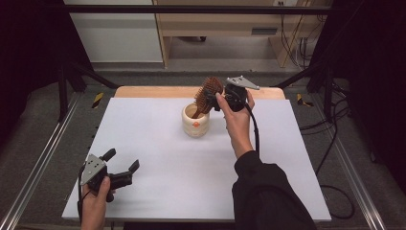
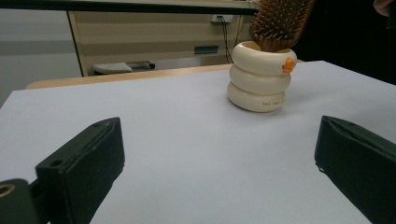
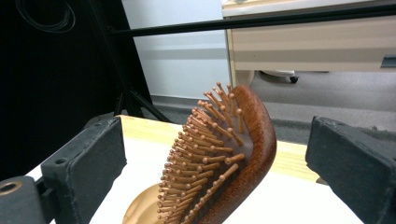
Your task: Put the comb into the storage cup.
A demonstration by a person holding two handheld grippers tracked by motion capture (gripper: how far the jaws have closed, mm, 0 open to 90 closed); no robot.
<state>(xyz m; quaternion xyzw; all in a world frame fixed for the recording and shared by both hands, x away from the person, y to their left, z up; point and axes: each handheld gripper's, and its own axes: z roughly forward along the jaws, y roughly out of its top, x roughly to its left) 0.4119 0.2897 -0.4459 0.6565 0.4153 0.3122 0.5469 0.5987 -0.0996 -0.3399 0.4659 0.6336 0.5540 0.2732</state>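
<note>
Right hand-held gripper, jaws spread wide on either side of the brush and touching it nowhere, hovers at the back of the counter. Brush: brown wood, oval head, round-tipped wooden pins facing the left jaw; it stands handle-down in the cup, head tilted and leaning above the rim. Cup: cream, shaped as three stacked rings with a small orange mark on its top ring, standing near the counter's far middle. Step judged in hand: placing the brush in the cup, apparently complete, the gripper having let go. Next move calls for drawing the gripper straight back without catching the pins or tipping the cup. Left hand-held gripper, also spread and holding nothing, rests idle at the near left corner, well apart.
</note>
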